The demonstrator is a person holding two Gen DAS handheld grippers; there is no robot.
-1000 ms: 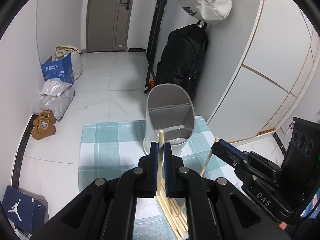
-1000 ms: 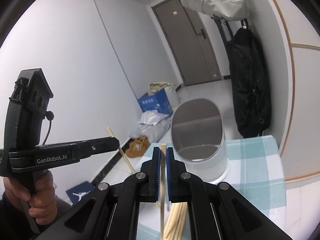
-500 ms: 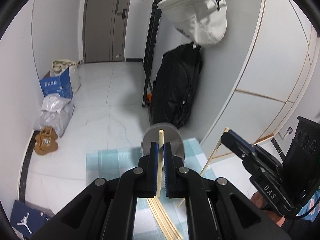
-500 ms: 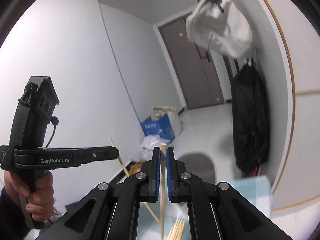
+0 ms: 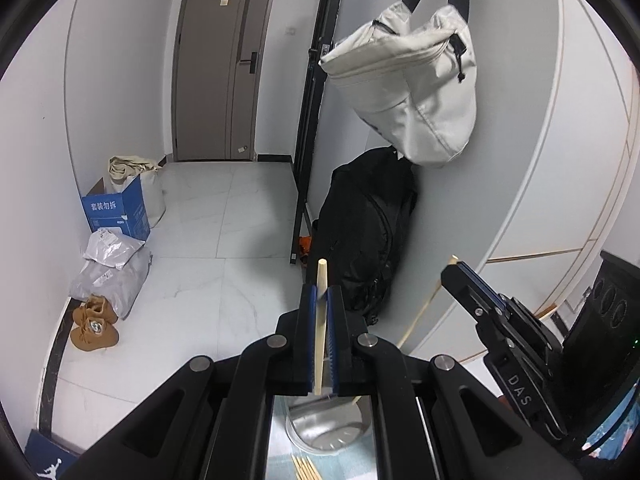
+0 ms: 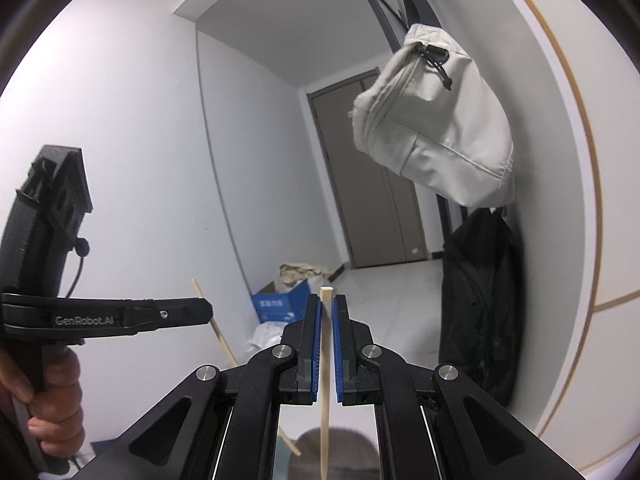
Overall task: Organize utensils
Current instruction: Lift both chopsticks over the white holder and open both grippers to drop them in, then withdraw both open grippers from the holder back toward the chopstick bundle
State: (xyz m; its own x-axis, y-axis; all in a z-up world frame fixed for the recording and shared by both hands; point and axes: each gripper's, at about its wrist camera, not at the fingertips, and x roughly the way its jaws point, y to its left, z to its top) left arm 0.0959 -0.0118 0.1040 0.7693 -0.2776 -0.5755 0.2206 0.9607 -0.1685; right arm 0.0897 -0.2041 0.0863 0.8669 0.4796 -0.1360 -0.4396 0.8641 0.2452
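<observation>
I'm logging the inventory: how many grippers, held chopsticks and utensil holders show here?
Grippers: 2 (left gripper, right gripper)
Held chopsticks: 2 (left chopstick, right chopstick)
Utensil holder: 1
Total: 5

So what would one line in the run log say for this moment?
left gripper: shut on chopstick | right gripper: shut on second chopstick | utensil holder: below both | spare chopsticks: lying on cloth

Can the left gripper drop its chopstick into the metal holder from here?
Probably yes. The left gripper is shut on a chopstick, and the metal utensil holder sits open just below with nothing over its mouth; the right gripper hangs off to the side.
</observation>
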